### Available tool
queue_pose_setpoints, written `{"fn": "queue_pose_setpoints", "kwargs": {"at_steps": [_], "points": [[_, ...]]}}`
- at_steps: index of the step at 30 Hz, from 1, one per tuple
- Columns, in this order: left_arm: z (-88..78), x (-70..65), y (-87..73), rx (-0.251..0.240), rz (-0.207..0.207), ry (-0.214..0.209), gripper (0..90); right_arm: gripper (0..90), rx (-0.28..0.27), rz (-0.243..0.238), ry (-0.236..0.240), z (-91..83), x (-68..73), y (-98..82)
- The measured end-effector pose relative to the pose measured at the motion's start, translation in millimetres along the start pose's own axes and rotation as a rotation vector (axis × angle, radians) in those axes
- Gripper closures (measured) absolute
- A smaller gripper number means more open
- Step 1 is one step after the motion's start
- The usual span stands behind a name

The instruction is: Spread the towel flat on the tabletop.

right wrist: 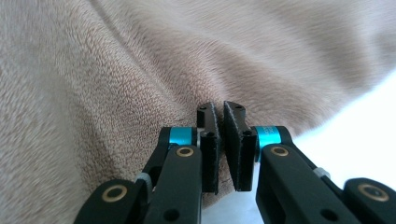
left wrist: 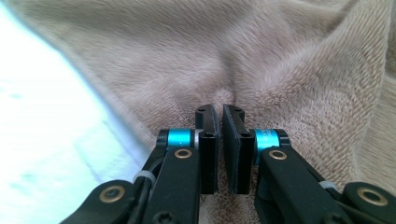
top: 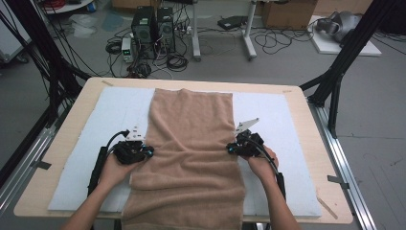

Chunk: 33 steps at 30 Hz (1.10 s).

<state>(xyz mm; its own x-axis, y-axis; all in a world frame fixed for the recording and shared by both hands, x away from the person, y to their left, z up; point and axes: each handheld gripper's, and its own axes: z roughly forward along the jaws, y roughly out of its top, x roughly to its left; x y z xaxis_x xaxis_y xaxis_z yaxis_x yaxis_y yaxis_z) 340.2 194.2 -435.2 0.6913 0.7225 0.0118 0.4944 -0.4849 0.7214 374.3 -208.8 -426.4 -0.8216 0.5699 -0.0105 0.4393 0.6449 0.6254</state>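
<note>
We have the tan towel (top: 191,148) lying on the bench (top: 306,120) with its long axis running near to far, and our left tongs (top: 143,152) and right tongs (top: 233,147) clench its left and right edges, level with each other.

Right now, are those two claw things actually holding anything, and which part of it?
Yes: the left gripper pinches the tan towel at its left edge, and the right gripper pinches its right edge, about midway along.
</note>
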Motion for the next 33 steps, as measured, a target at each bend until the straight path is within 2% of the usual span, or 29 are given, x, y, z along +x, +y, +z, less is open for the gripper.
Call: {"fn": "queue_pose_setpoints", "kwargs": {"at_steps": [2, 5, 7, 9, 10, 11, 13, 14, 16, 17, 19, 20, 22, 24, 26, 29, 30, 31, 33], "points": [[2.6, 2.8, 3.1, -0.02, -0.007, 0.034, 84.8, 84.8, -0.033, 0.008, -0.028, -3.9, -4.9, 3.9], [9.7, 9.1, 14.6, -0.07, -0.045, 0.099, 85.0, 84.8, -0.077, 0.037, -0.08, -8.4, -14.3, 10.8], [13.3, 14.1, 23.0, -0.107, -0.074, 0.117, 84.8, 84.6, -0.084, 0.056, -0.111, -8.9, -20.8, 14.4], [18.7, 17.5, 30.7, -0.097, -0.091, 0.126, 82.8, 83.6, -0.088, 0.08, -0.125, -7.6, -27.0, 16.2], [20.0, 18.3, 33.1, -0.089, -0.085, 0.132, 80.5, 82.1, -0.08, 0.092, -0.131, -7.0, -28.6, 16.6], [19.7, 18.4, 34.1, -0.101, -0.088, 0.139, 76.8, 79.9, -0.081, 0.096, -0.138, -6.9, -30.1, 16.5], [13.9, 19.4, 33.4, -0.112, -0.097, 0.114, 68.1, 73.9, -0.101, 0.112, -0.13, -10.5, -30.0, 15.3], [10.3, 18.3, 32.6, -0.118, -0.09, 0.103, 67.3, 72.7, -0.114, 0.111, -0.118, -13.9, -29.2, 14.5], [2.5, 14.9, 31.2, -0.119, -0.06, 0.098, 65.4, 68.6, -0.141, 0.103, -0.11, -20.7, -25.1, 12.7], [-3.7, 12.0, 30.2, -0.122, -0.045, 0.08, 64.2, 67.8, -0.152, 0.099, -0.109, -25.0, -22.1, 11.6], [-12.9, 3.9, 27.8, -0.131, -0.014, 0.053, 62.7, 64.8, -0.183, 0.081, -0.066, -32.5, -13.2, 7.7], [-17.1, -0.9, 26.3, -0.131, 0.009, 0.041, 62.3, 63.2, -0.179, 0.067, -0.057, -34.5, -7.4, 6.1], [-22.8, -11.4, 21.9, -0.128, 0.039, -0.004, 60.9, 60.0, -0.171, 0.033, 0.0, -36.7, 3.7, 1.6], [-25.6, -21.3, 16.8, -0.118, 0.081, -0.02, 58.7, 58.0, -0.15, 0.001, 0.031, -36.8, 16.6, -4.3], [-25.5, -30.4, 7.6, -0.09, 0.103, -0.071, 56.6, 54.6, -0.132, -0.023, 0.085, -33.4, 27.6, -11.6], [-20.9, -38.0, -7.2, -0.042, 0.128, -0.109, 54.1, 52.2, -0.092, -0.054, 0.128, -26.6, 42.0, -22.4], [-18.4, -39.1, -10.4, -0.02, 0.13, -0.112, 54.1, 52.1, -0.075, -0.065, 0.129, -24.0, 45.4, -25.3], [-12.6, -40.7, -14.7, 0.027, 0.146, -0.112, 54.5, 52.2, -0.062, -0.071, 0.13, -21.8, 47.7, -27.3], [-12.0, -38.9, -17.6, -0.009, 0.136, -0.133, 65.5, 56.1, -0.029, -0.073, 0.138, -13.4, 49.7, -31.4]]}}
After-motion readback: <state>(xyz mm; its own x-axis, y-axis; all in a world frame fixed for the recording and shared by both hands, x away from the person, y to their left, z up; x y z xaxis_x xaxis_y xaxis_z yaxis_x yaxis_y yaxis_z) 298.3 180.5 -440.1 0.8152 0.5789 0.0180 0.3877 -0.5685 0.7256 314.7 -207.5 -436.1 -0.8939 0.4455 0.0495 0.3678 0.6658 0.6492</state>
